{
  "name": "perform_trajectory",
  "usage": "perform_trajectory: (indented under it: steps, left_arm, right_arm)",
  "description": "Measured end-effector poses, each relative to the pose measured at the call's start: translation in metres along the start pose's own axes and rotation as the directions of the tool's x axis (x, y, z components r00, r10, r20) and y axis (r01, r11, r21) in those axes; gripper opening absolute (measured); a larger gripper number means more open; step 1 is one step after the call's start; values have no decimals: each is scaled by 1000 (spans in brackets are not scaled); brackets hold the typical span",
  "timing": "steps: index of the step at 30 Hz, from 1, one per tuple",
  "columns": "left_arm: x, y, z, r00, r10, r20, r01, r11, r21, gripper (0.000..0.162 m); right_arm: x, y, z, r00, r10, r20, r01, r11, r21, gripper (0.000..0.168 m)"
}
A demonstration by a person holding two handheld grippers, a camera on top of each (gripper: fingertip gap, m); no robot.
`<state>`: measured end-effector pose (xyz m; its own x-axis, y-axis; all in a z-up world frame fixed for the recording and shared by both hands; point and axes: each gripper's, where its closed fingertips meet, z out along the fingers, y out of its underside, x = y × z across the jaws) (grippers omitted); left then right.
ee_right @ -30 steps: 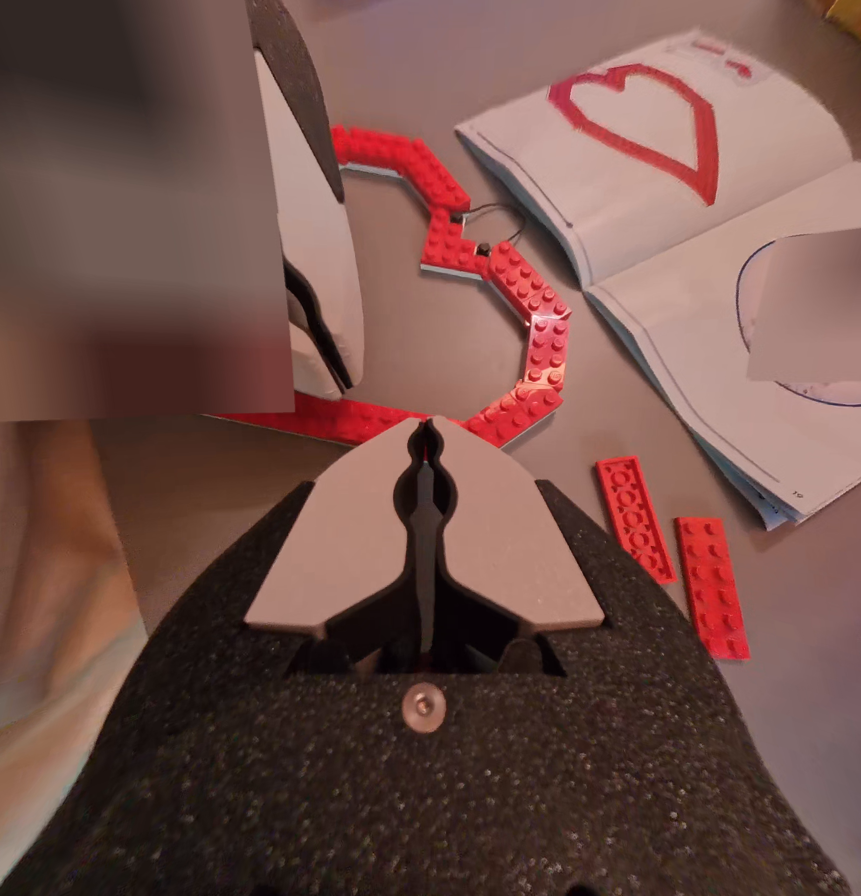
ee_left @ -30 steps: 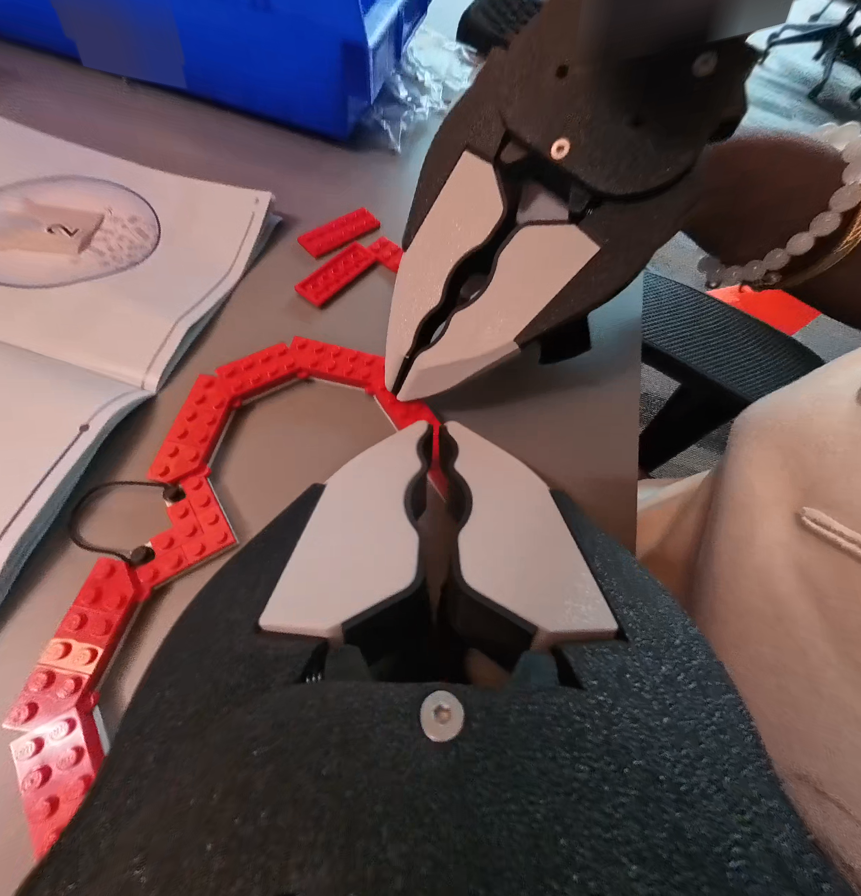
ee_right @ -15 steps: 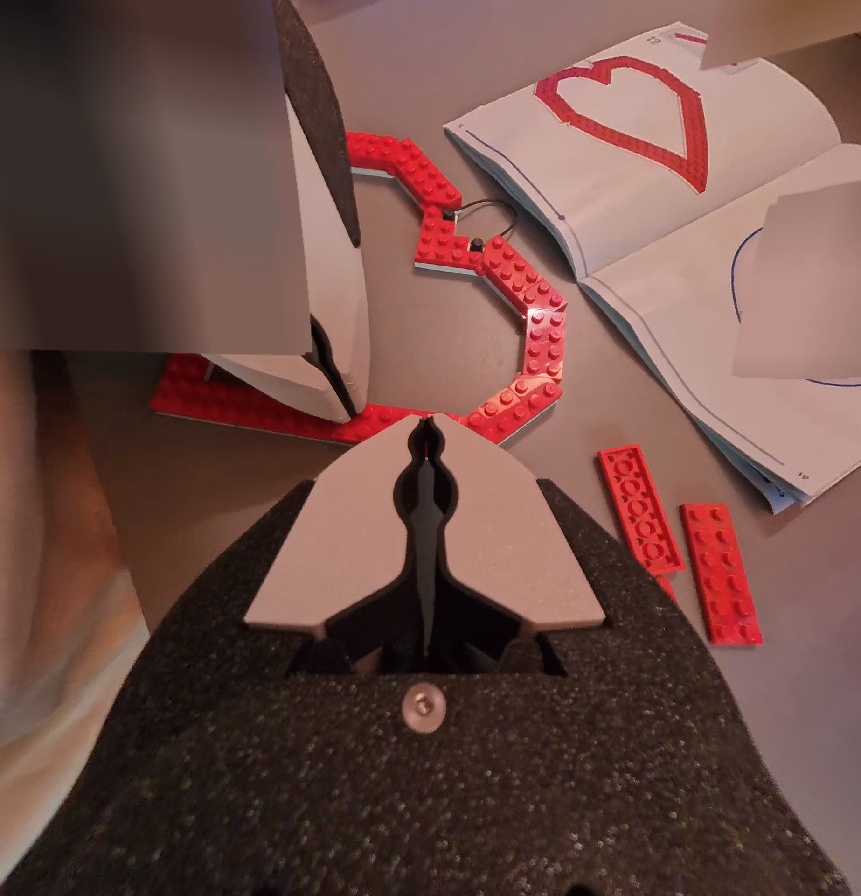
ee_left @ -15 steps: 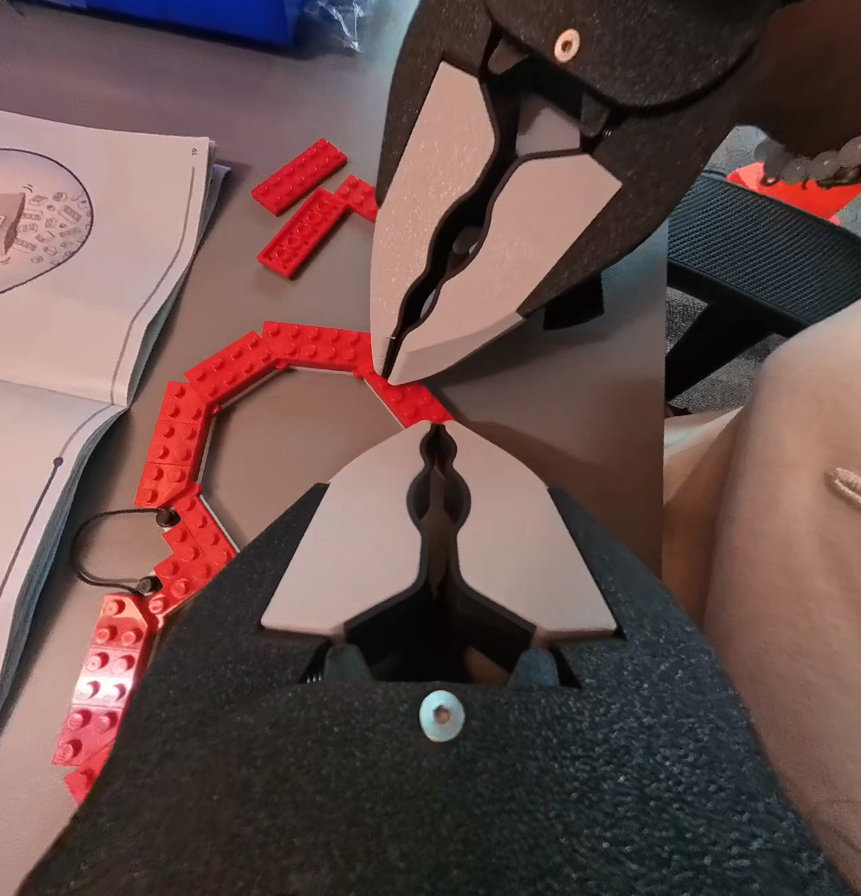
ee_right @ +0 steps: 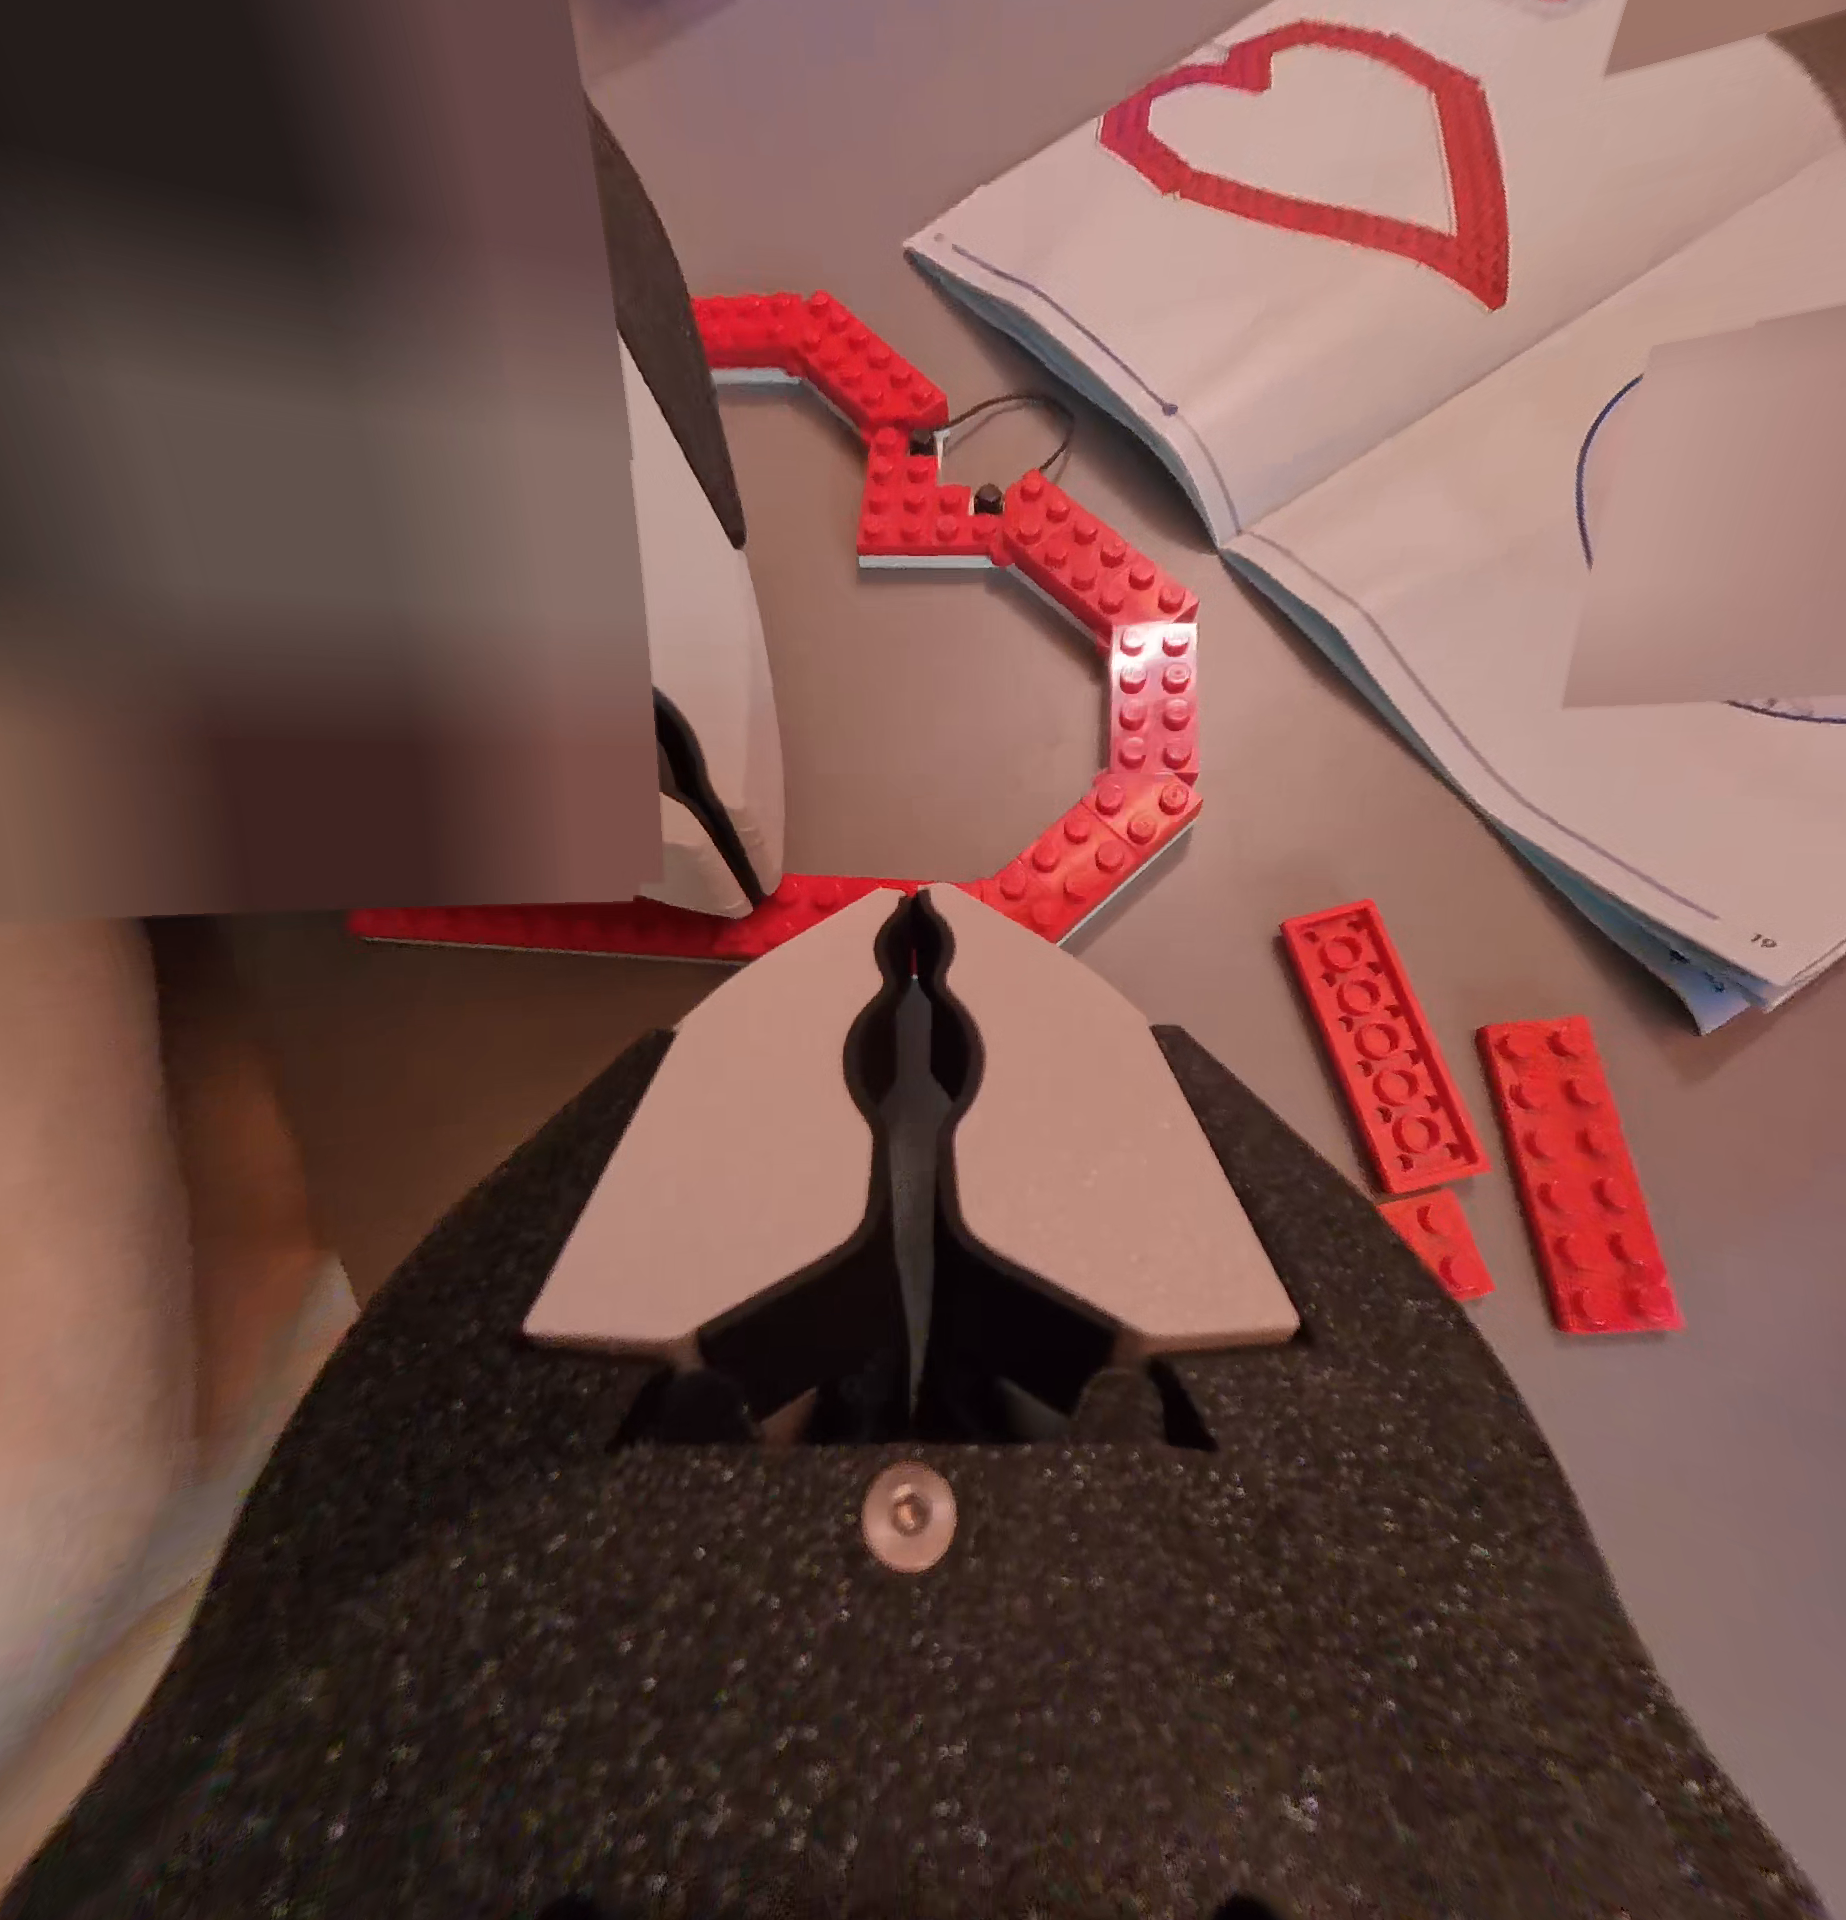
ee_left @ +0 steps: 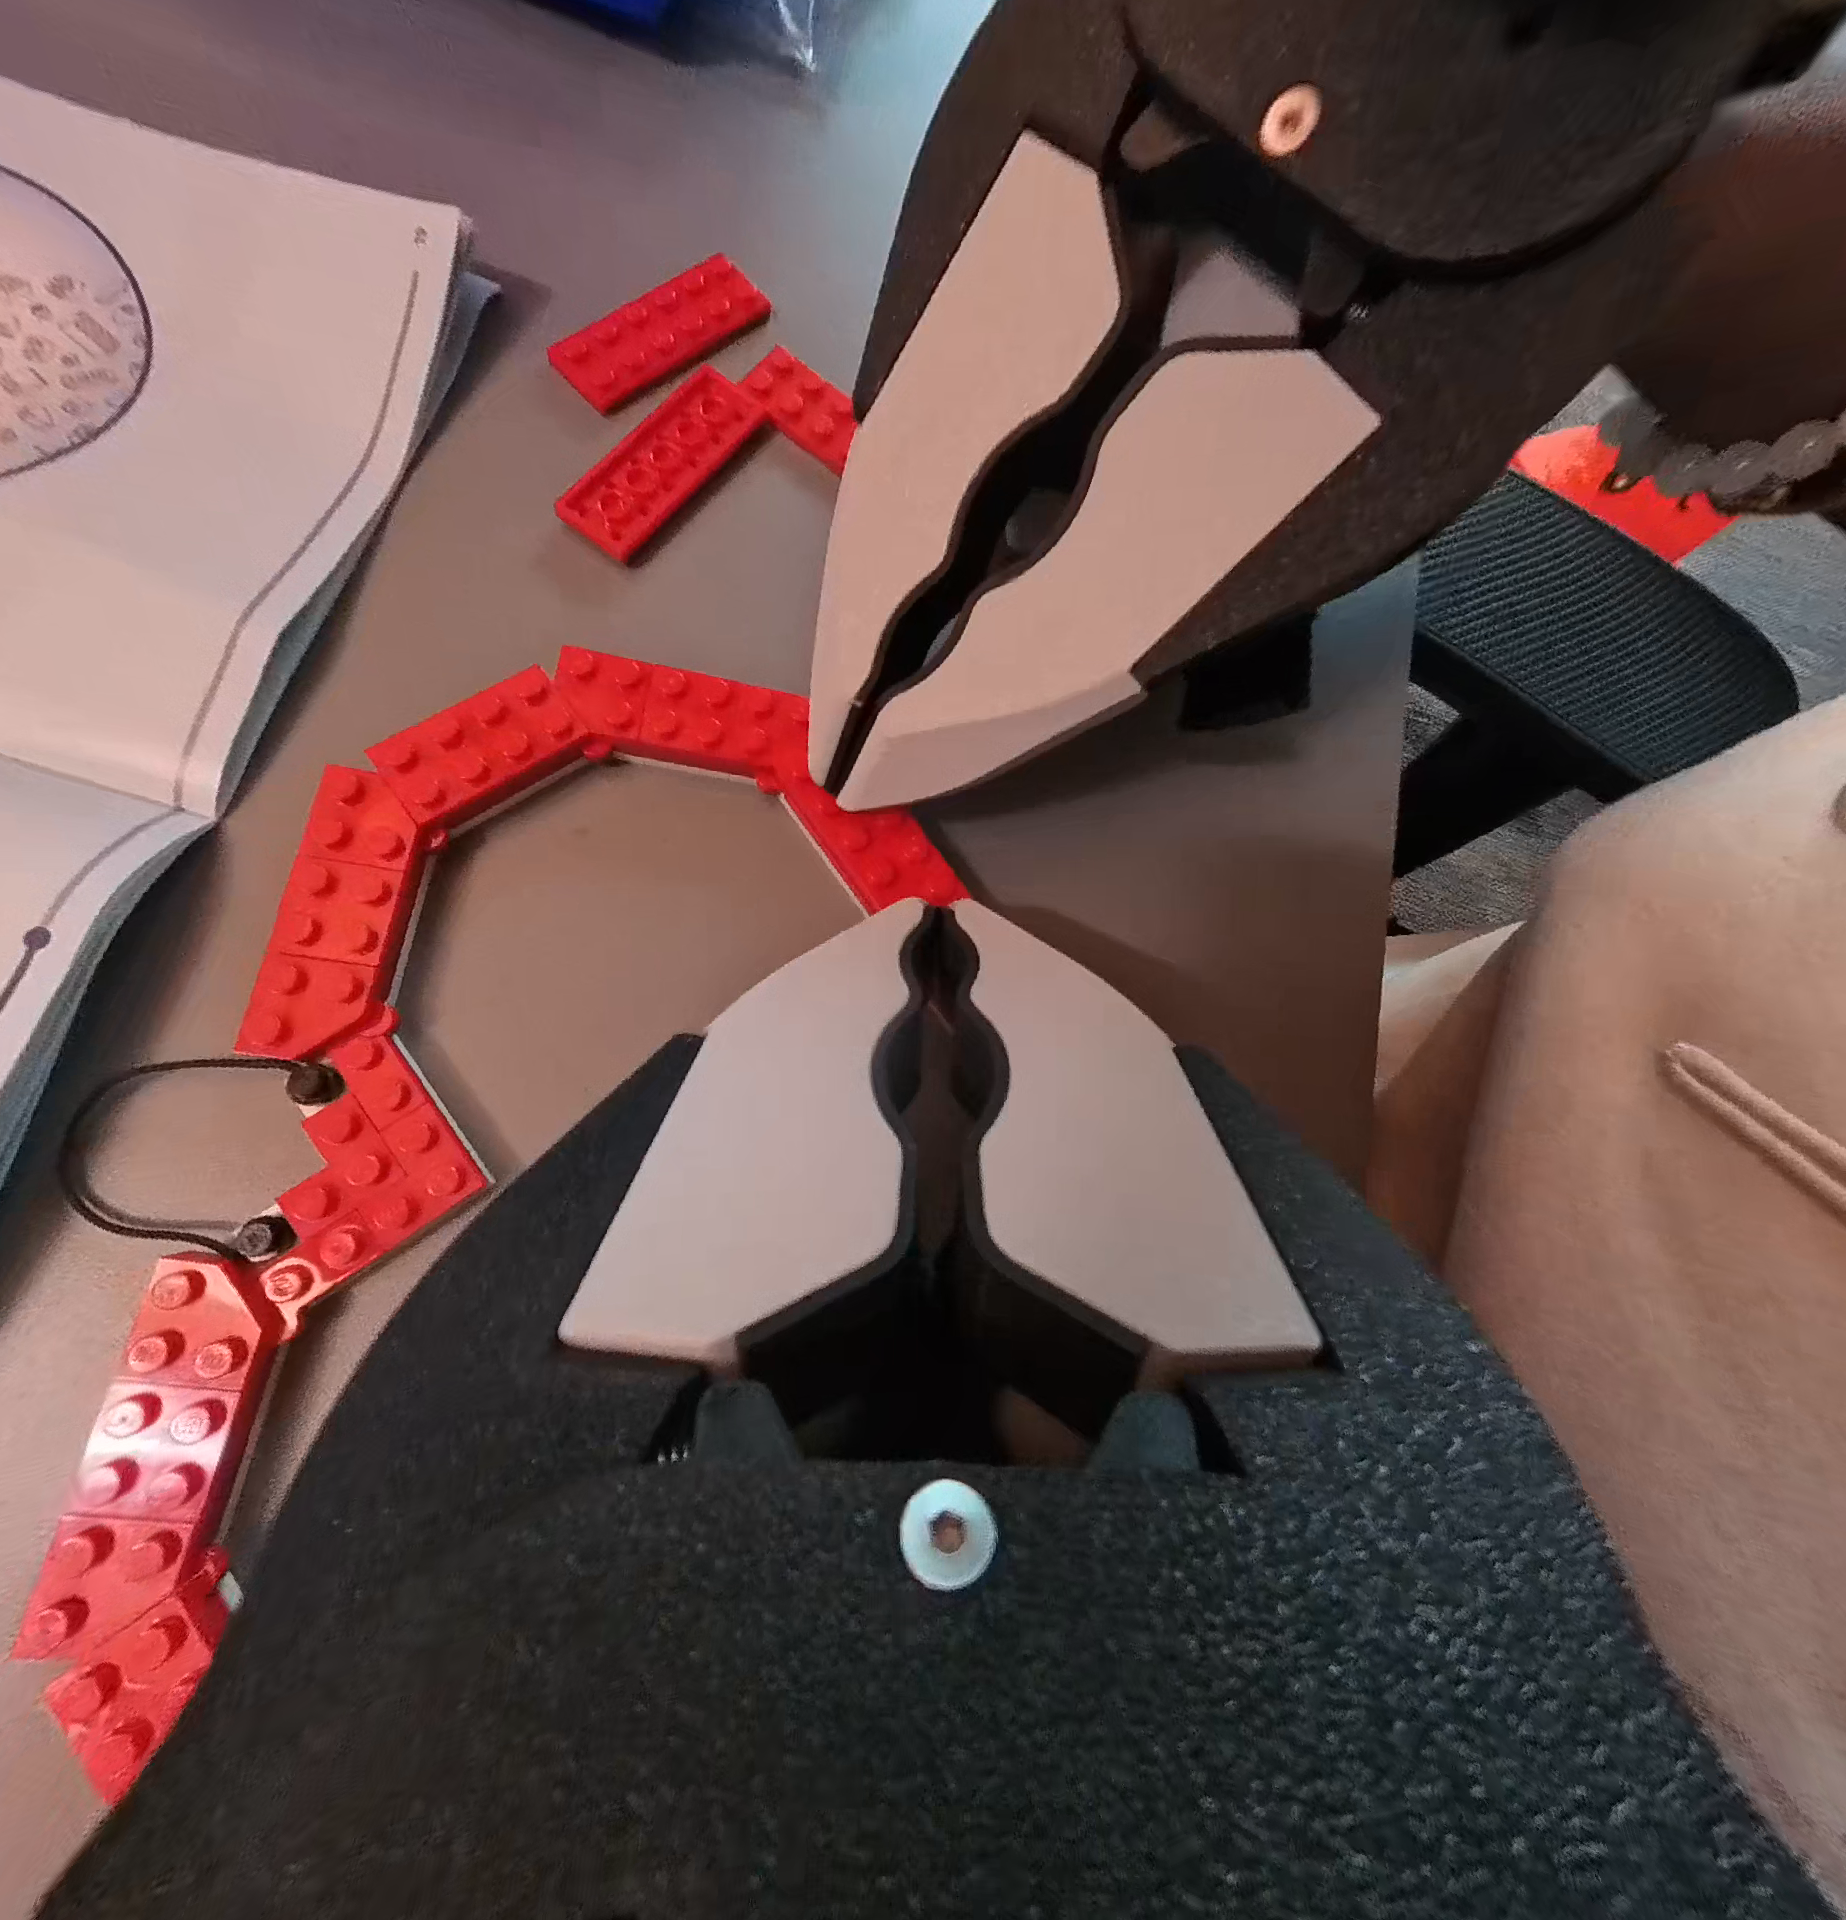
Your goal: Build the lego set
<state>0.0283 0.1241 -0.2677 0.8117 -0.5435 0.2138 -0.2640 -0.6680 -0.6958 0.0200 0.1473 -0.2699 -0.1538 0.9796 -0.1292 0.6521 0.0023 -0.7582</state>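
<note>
Pressing down with both tools, I have my left gripper (ee_left: 934, 914) closed, its two grey fingers meeting at the tips, and these tips sit at the edge of the red heart frame (ee_left: 462, 748) on the brown table (ee_left: 607, 935). I cannot tell if anything is pinched between them; only a thin red line shows in the gap. My right gripper (ee_left: 844, 774) comes in from above in the left wrist view, also with its fingers together, and its point touches the top of the frame, just beside a corner of it. In the right wrist view the right gripper (ee_right: 917, 902) has its tips against the long straight side of the frame (ee_right: 1158, 707), and the left one stands just next to it, partly under a blurred patch. The frame lies flat, made from many studded plates, and a thin black cord (ee_left: 108, 1143) loops out from its notch. Near the frame, three loose red plates (ee_right: 1579, 1174) lie apart from it: one shows studs up, one shows its underside (ee_right: 1381, 1044), one is short. The open instruction booklet (ee_right: 1314, 436) lies further out, with a red heart drawn on one page.
</note>
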Motion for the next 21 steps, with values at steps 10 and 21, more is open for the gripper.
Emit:
perform_trajectory:
  steps: [10,21]
  left_arm:
    - [-1,1,1,999,38,39,-37,999,-20,1]
    - [9,-13,-7,998,66,-1,-65,991,113,0]
  right_arm:
    - [0,2,2,989,-114,-99,102,987,-121,2]
    - [0,0,2,982,-91,-164,87,996,-33,2]
